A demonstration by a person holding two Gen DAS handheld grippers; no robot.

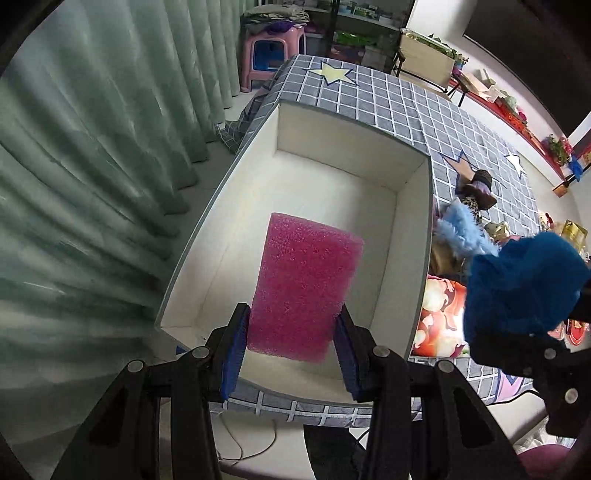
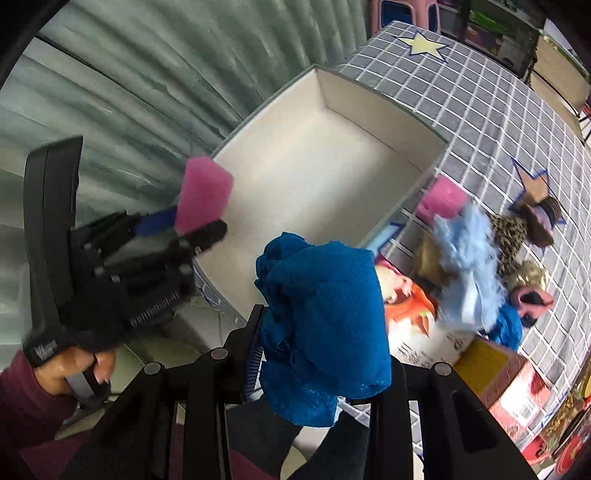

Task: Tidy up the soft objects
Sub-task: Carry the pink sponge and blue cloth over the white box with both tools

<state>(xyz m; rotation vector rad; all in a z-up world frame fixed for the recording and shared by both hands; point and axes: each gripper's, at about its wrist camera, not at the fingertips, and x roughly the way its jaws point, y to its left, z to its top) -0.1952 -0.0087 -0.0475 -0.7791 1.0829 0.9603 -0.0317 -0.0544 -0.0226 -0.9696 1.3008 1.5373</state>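
Pinched lengthwise in the left gripper (image 1: 291, 354), the pink rectangular foam sponge (image 1: 304, 284) hangs directly over the open white cardboard box (image 1: 417, 236), while the right gripper (image 2: 321, 354), clamped on blue knitted cloth (image 2: 325, 317), waits beside it.

The blue cloth (image 2: 325, 325) hides the right tool's (image 2: 321, 354) right finger; the fluffy light-blue item (image 2: 467, 269) is motion-blurred.

Pale green curtains (image 1: 110, 147) hang in long folds along the left side of the room. A grey checked cloth with yellow stars (image 1: 424, 110) covers the counter. Beyond its far end stands a pink plastic stool (image 1: 271, 55), next to dark shelves (image 1: 354, 29) stacked with goods. A red shelf (image 1: 517, 125) runs along the white wall on the right.
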